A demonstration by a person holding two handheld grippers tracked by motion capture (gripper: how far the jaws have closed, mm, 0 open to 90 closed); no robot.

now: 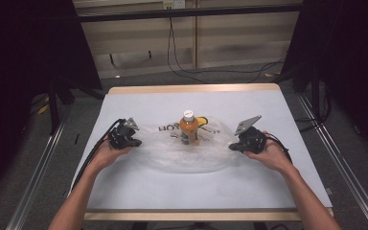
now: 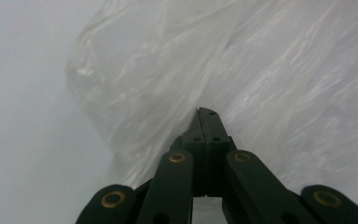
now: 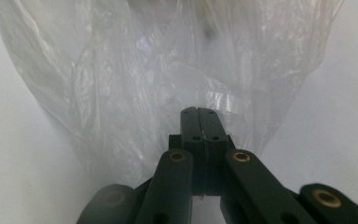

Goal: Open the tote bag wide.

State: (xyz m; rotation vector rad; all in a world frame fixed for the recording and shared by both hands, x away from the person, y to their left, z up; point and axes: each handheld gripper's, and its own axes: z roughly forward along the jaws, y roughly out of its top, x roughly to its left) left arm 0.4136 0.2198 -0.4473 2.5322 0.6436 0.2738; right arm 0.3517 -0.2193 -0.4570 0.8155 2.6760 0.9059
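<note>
Across the pale worktop (image 1: pixel 124 191), each hand-held gripper, left (image 1: pixel 135 142) and right (image 1: pixel 233 146), pinches the plastic bag (image 1: pixel 172 155) shut-jawed; spread its edges evenly so the bottle (image 1: pixel 189 127) stays upright.

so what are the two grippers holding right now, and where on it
Both are shut on the clear plastic bag: the left gripper pinches its left edge, the right gripper its right edge. The orange bottle stands untouched in the middle.

Overhead camera; both claw cameras, seemingly close, face the bag (image 1: pixel 187 153).
</note>
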